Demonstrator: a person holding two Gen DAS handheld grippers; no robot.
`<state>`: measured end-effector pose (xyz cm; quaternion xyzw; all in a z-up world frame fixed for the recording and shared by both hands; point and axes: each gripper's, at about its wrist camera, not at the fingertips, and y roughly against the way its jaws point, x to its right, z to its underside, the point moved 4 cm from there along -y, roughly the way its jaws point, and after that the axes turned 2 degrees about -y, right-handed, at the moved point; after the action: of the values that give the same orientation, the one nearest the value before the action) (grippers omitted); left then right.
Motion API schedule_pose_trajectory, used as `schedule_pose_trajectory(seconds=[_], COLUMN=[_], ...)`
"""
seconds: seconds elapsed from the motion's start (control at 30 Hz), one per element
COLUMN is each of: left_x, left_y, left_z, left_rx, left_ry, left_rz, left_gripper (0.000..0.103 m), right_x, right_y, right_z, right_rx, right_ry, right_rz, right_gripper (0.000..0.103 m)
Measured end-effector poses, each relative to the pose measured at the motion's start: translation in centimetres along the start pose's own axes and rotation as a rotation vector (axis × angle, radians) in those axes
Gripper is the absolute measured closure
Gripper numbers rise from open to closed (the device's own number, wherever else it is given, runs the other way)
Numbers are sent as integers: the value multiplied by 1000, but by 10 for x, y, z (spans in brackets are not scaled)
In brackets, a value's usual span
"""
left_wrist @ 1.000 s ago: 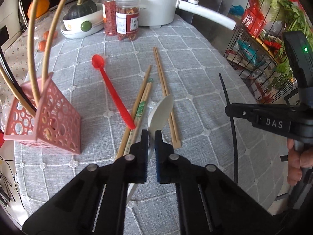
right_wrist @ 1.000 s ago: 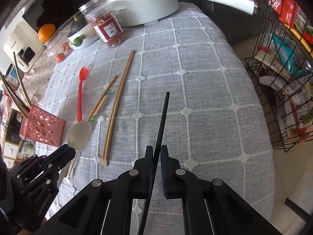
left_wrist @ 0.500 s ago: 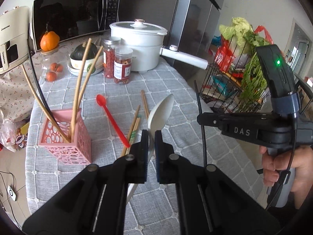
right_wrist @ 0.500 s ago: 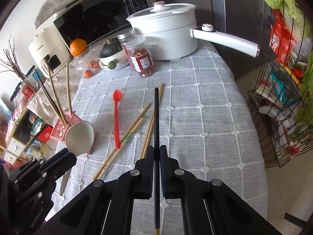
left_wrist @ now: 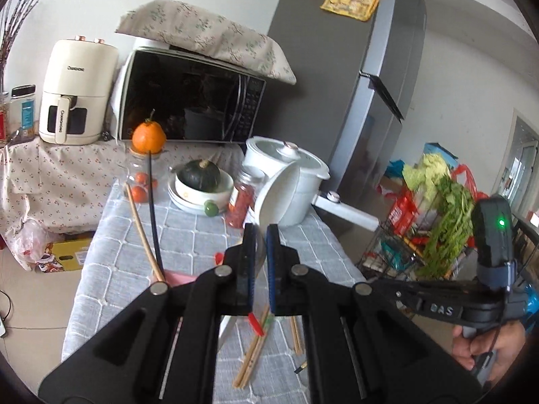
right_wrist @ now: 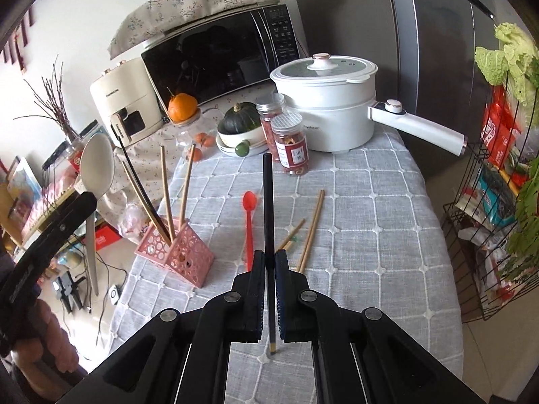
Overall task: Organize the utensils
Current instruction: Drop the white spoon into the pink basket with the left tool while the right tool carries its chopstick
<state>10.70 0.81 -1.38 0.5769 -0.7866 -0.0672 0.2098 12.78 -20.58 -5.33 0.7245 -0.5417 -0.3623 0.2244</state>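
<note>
- The left hand-held gripper (left_wrist: 258,235) is clamped narrowly on the handle of a white spoon (right_wrist: 97,168), held up in the air off the table's left edge, bowl upward.
- The right hand-held gripper (right_wrist: 268,262) is closed on a black chopstick (right_wrist: 267,202), held above the table (right_wrist: 370,235) and pointing toward the far edge.
- A pink holder (right_wrist: 175,252) stands near the table's left edge, with several chopsticks leaning in it.
- A red spoon (right_wrist: 248,222) lies flat near the table's middle, just right of the pink holder.
- Loose wooden chopsticks (right_wrist: 311,229) lie right of the red spoon, near the middle.
- A white pot (right_wrist: 330,114) and two jars (right_wrist: 289,141) stand along the far edge.
</note>
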Motion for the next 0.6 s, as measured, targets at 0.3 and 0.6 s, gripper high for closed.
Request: schedule_pose_trajectory(seconds=[0.3, 0.6], left_x=[-28, -66], left_y=[-52, -66], left_z=[3, 29], left_rx=[60, 113], left_ry=[84, 205], left_rz=[-22, 13], left_gripper=[96, 96], right_x=[-19, -16], right_y=[-2, -8], right_z=[-10, -13], right_rx=[21, 12], right_ry=[9, 12], right_rz=[-34, -35], right_gripper=[97, 97])
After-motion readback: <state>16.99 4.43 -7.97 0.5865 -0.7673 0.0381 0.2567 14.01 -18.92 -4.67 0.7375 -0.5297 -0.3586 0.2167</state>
